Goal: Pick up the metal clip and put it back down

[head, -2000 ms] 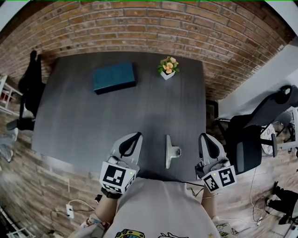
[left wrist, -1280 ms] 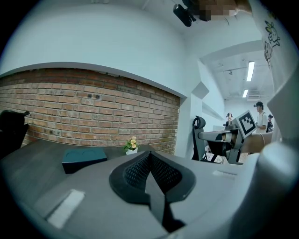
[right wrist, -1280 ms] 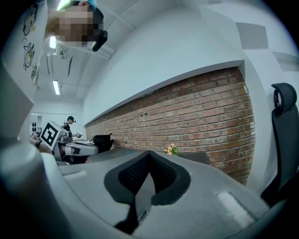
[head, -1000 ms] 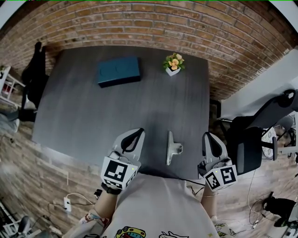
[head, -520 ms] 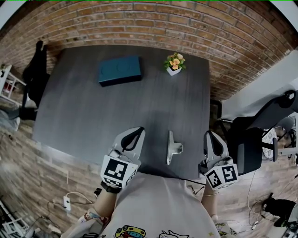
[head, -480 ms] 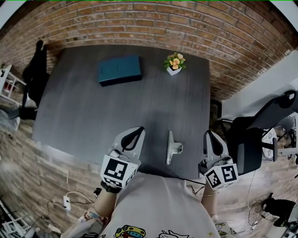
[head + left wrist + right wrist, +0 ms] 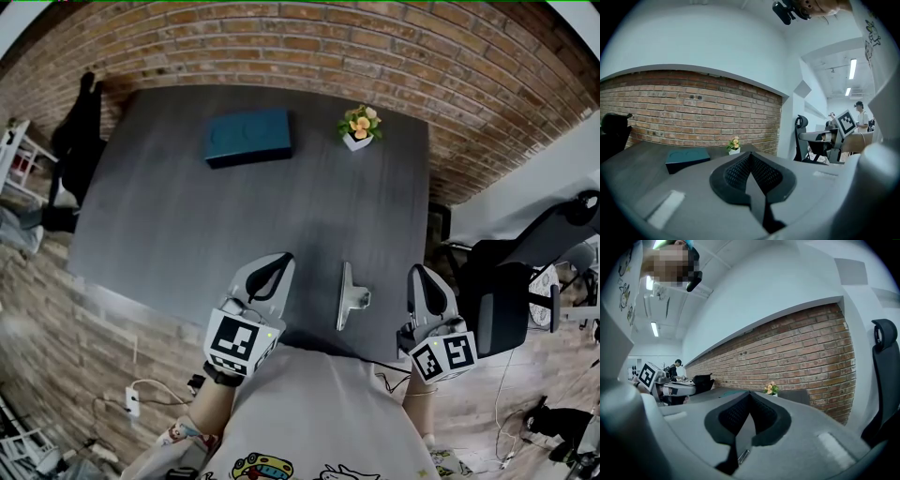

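The metal clip (image 7: 350, 297) lies flat on the dark grey table (image 7: 187, 216) near its front edge, between my two grippers. My left gripper (image 7: 273, 265) rests to the clip's left, shut and holding nothing. On the clip's right, at the table's front right corner, my right gripper (image 7: 416, 274) is also shut and empty. In the left gripper view the jaws of the left gripper (image 7: 750, 158) meet with no gap. The right gripper view shows the right gripper (image 7: 750, 397) closed the same way. The clip is hidden in both gripper views.
A teal box (image 7: 247, 136) and a small potted flower (image 7: 359, 126) stand at the table's far side against the brick wall (image 7: 309, 47). A dark office chair (image 7: 525, 272) sits right of the table, another black chair (image 7: 75, 141) at the left edge.
Both grippers and the clip keep their places; only the head camera has shifted slightly, so the table sits a little differently in the picture.
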A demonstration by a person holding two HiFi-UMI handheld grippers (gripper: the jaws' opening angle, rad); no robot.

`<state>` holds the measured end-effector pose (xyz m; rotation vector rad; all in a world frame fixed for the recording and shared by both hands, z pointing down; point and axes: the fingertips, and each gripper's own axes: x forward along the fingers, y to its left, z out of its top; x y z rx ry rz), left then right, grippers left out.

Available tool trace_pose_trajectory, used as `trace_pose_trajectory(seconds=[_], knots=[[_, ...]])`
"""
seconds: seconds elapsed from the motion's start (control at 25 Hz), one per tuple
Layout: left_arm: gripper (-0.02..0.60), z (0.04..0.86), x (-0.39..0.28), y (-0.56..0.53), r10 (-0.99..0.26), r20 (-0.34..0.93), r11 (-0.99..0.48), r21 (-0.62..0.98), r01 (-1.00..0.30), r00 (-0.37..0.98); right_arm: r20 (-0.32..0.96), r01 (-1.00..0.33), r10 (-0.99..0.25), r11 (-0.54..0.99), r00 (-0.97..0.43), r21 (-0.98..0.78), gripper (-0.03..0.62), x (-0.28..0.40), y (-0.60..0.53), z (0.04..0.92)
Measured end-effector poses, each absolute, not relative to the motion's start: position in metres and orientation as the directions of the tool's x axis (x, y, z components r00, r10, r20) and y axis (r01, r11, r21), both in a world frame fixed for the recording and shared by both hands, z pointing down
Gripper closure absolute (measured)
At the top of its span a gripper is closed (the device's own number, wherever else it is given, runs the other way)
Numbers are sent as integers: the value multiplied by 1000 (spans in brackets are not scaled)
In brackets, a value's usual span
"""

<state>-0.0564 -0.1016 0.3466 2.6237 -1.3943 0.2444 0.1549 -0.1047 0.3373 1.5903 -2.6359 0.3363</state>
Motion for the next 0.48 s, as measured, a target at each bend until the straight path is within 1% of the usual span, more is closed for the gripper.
trace_pose_trajectory(seconds=[0.48], knots=[[581,349,-55,-96,-803,224,-554,63,-830,552,147,-882,-874,439,-463,-171,593,160,-100,339]])
